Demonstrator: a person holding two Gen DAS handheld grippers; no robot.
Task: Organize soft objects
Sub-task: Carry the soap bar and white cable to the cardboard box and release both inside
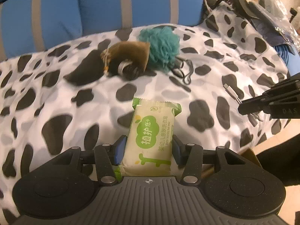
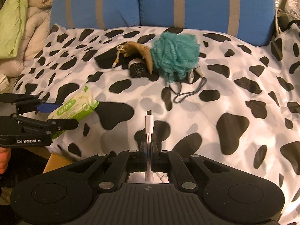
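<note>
Above the cow-print bedspread [image 1: 56, 97], my left tongs [image 1: 149, 148] clamp the green-and-cream wrapped soap bar [image 1: 151, 135]; my right tongs [image 2: 149, 150] pinch the white charging cable [image 2: 149, 125]. Teal mesh pouf [image 2: 174, 54] and brown pouch [image 2: 138, 50] remain unsorted.

Left wrist view: mounted behind the left tongs [image 1: 149, 150], angled steeply down and forward across the cow-print bedspread [image 1: 56, 86], close to it. Right wrist view: same mounting behind the right tongs [image 2: 149, 150], same downward tilt, close range. Both face the blue striped cushions [image 2: 159, 1]. Shared ground: teal pouf [image 1: 161, 45], brown pouch [image 2: 138, 51]; each view catches the other tongs at its edge.
</note>
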